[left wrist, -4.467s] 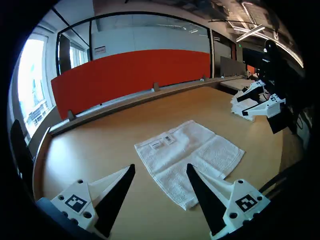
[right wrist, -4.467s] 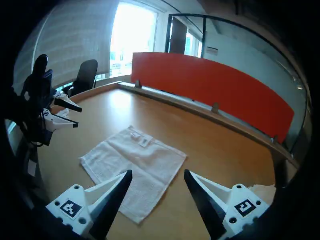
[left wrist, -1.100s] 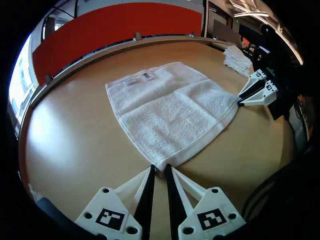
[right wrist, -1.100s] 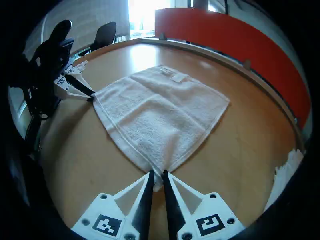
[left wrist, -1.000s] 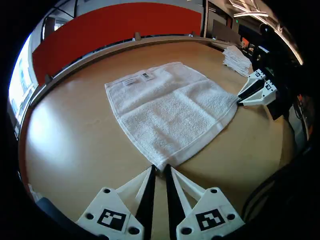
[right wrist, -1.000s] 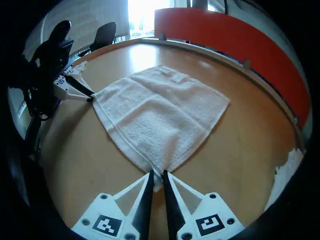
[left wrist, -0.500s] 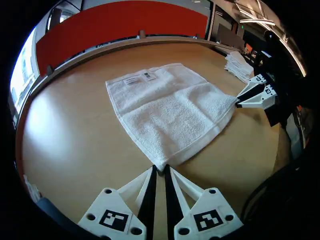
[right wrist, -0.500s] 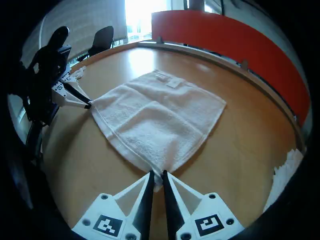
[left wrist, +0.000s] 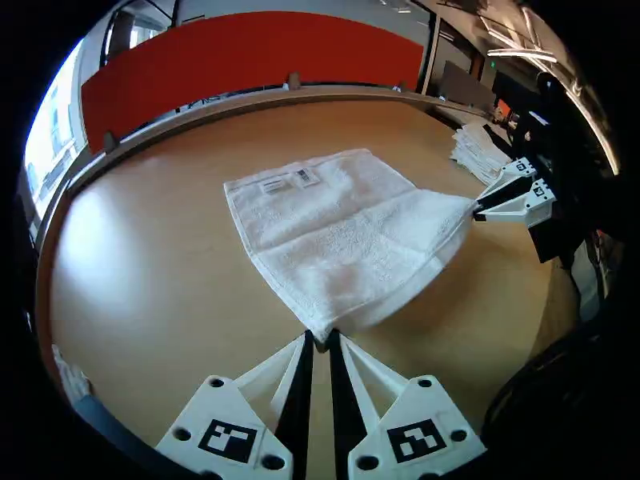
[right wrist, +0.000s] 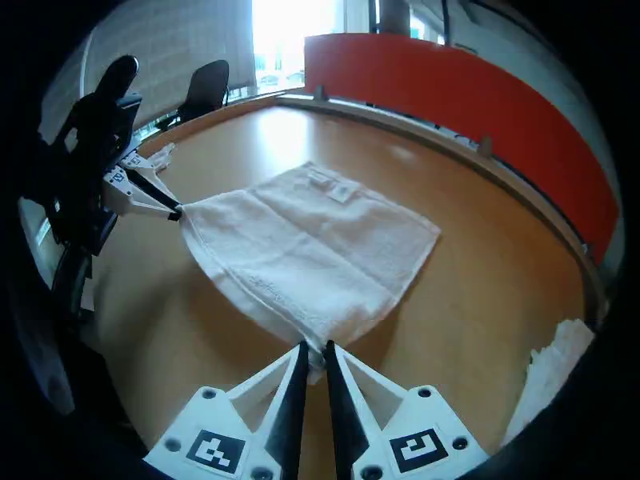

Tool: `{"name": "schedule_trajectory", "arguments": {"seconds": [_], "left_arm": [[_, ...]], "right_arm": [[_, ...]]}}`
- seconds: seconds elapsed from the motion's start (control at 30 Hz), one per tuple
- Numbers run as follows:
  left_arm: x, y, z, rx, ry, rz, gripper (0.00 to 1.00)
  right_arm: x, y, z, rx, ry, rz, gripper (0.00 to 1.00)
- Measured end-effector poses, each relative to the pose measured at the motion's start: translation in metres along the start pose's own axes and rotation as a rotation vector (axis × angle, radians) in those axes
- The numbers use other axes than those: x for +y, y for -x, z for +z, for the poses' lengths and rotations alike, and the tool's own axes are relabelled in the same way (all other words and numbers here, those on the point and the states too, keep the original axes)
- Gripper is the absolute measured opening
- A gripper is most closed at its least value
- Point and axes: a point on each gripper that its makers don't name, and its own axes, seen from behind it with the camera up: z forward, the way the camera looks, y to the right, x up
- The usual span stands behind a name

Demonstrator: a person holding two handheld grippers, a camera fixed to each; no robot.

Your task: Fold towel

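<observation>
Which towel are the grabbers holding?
The spread-out towel: the left hand-held gripper and right hand-held gripper each pinch a corner. The folded towels sit in a pile, untouched.

Office, red desk divider (left wrist: 240, 72), black chair (right wrist: 204, 88)

The left gripper view sits just behind the left gripper (left wrist: 320, 336), low over the table (left wrist: 160, 264). It faces the red partition (left wrist: 240, 72), with the towel (left wrist: 344, 232) close ahead and the right gripper (left wrist: 478, 210) farther off at its right. The right gripper view rides likewise, meeting the same towel from the neighbouring corner, with the partition upper right and the left gripper at its left.
</observation>
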Motion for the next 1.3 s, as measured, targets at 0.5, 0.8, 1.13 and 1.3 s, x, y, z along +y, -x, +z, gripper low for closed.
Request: {"name": "schedule_trajectory", "arguments": {"seconds": [0.5, 0.8, 1.13, 1.3], "left_arm": [[0.006, -0.035, -0.040, 0.038, -0.001, -0.051, 0.14], [0.011, -0.049, -0.062, 0.058, 0.008, -0.092, 0.14], [0.014, -0.060, -0.080, 0.069, 0.015, -0.082, 0.14], [0.015, -0.063, -0.086, 0.074, 0.020, -0.081, 0.14]], "right_arm": [[-0.002, -0.047, -0.046, 0.082, 0.020, 0.005, 0.16], [-0.005, -0.059, -0.067, 0.102, 0.022, 0.006, 0.16], [-0.011, -0.066, -0.082, 0.116, 0.015, 0.010, 0.16], [-0.014, -0.071, -0.089, 0.119, 0.012, 0.003, 0.16]]}}
